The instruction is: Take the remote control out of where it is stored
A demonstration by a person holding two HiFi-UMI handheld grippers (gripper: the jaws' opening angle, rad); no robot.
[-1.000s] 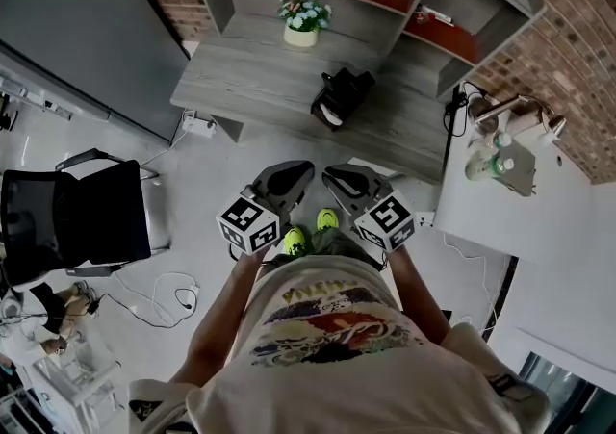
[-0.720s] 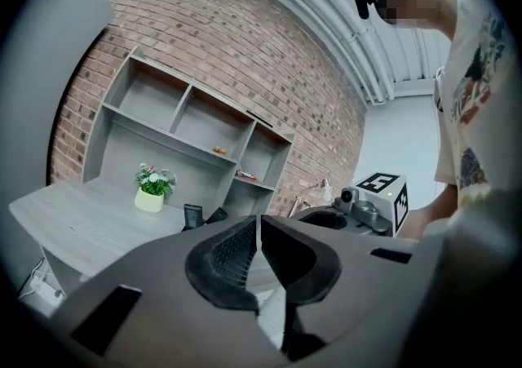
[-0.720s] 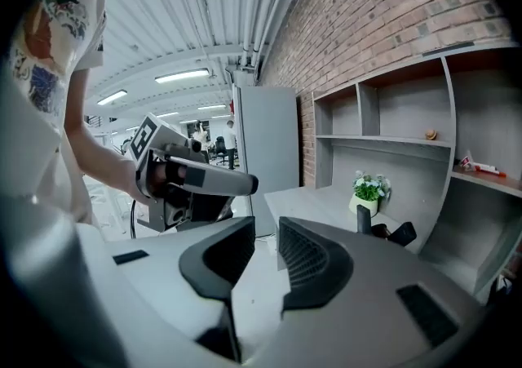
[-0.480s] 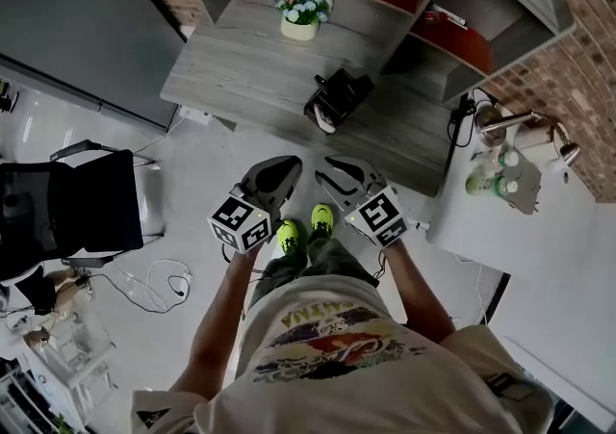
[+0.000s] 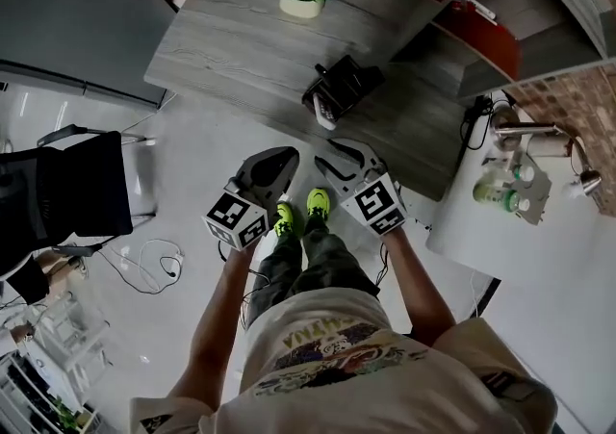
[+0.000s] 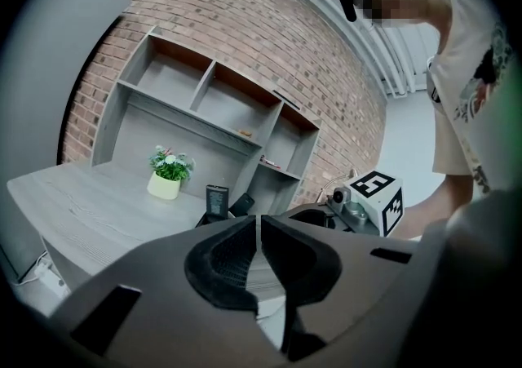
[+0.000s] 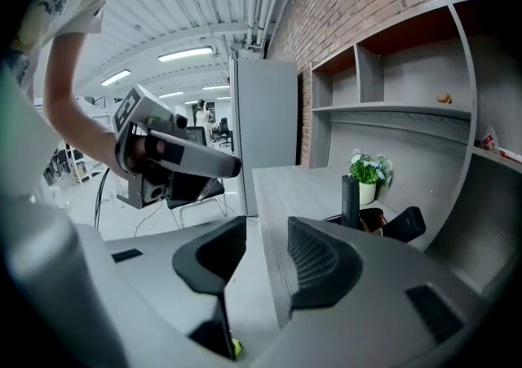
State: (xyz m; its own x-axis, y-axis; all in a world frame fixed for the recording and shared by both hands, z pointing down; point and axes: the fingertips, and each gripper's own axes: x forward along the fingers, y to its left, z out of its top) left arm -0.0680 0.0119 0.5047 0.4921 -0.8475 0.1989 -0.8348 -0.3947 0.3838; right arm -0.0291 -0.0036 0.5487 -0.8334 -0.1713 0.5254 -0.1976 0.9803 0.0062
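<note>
In the head view my left gripper (image 5: 287, 159) and right gripper (image 5: 325, 155) hang near the worktop (image 5: 241, 38) with its black holder (image 5: 339, 90); in the left gripper view my left fingers (image 6: 224, 264) are together and empty, the remote (image 6: 217, 197) upright in that holder; in the right gripper view my right fingers (image 7: 322, 264) have just been opening, with nothing between them.

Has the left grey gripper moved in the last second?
Yes. The grey left gripper has come closer to the front edge of the grey wooden desk.

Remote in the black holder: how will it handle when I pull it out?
The remote stands upright, slim and rigid-looking, so it should lift straight out without bending. Its smooth dark casing may slip. The holder looks small and simply sits on the desk, so it may tip or drag along.
</note>
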